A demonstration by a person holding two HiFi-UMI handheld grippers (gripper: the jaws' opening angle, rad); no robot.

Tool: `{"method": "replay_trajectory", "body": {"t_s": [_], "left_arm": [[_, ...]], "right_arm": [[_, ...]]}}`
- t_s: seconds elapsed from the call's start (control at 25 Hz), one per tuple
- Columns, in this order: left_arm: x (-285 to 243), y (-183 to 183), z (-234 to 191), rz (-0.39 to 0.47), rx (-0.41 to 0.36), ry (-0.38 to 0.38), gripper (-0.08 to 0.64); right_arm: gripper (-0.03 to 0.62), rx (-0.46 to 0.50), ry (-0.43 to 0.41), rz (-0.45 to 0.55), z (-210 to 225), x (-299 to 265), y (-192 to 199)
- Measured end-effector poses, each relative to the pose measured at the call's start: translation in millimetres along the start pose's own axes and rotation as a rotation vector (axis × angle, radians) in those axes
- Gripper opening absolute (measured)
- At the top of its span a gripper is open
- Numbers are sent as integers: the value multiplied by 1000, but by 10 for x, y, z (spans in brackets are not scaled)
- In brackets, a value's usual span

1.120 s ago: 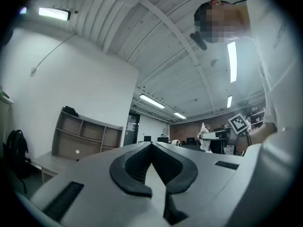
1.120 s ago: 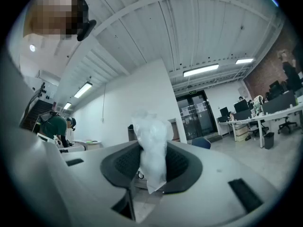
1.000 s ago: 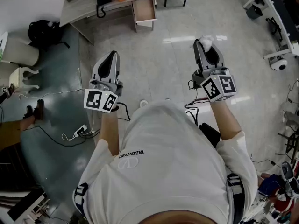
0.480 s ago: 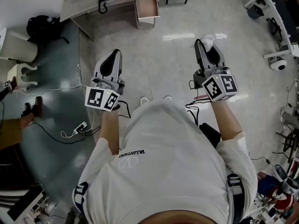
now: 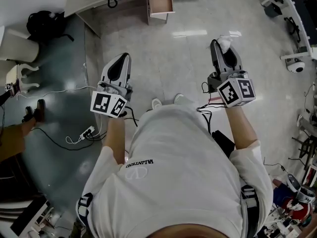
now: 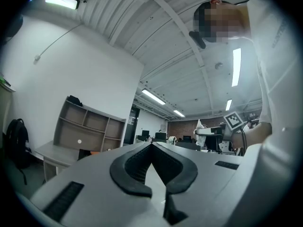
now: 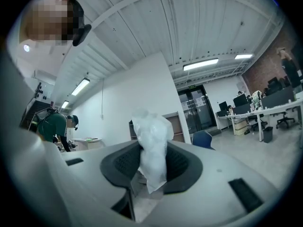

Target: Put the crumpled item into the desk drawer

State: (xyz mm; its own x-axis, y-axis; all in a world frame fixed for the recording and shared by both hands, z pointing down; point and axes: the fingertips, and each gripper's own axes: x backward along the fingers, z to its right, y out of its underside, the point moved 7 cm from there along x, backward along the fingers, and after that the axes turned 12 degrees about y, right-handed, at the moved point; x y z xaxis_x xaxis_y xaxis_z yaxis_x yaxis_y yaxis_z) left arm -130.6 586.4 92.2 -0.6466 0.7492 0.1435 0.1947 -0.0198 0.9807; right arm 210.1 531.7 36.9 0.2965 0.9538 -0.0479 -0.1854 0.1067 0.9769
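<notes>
In the head view my right gripper (image 5: pixel 218 44) is shut on a white crumpled item (image 5: pixel 226 43) that sticks out past its tips. The right gripper view shows the crumpled item (image 7: pixel 152 134) pinched upright between the dark pads of the right gripper (image 7: pixel 150 149). My left gripper (image 5: pixel 122 59) is held level beside it, shut and empty. In the left gripper view the left gripper (image 6: pixel 152 144) has its tips together with nothing between them. The desk (image 5: pixel 91 1) lies far ahead at the top edge, its drawer (image 5: pixel 161 2) pulled open. Both grippers are well short of it.
A black backpack (image 5: pixel 42 26) and a white seat (image 5: pixel 18 47) stand at the left. A power strip (image 5: pixel 87 132) with cables lies on the floor by my left side. Another person's leg (image 5: pixel 20 129) shows at the left edge. Equipment (image 5: pixel 296 66) lines the right.
The desk and open drawer have slid up towards the top edge of the head view, and my shoes now show below the grippers. Both grippers keep their hold and pose.
</notes>
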Motion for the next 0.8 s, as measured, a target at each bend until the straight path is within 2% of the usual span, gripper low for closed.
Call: {"method": "replay_trajectory", "body": {"t_s": [0.36,0.8], "left_arm": [[-27,71,-134,-24,12,0,-2],[-489,109,-479,-41,2,-10,-2]], "right_arm": [[114,0,-19,-1,-72,-186,37],[113,-16,-40,-29,144,-776,99]]}}
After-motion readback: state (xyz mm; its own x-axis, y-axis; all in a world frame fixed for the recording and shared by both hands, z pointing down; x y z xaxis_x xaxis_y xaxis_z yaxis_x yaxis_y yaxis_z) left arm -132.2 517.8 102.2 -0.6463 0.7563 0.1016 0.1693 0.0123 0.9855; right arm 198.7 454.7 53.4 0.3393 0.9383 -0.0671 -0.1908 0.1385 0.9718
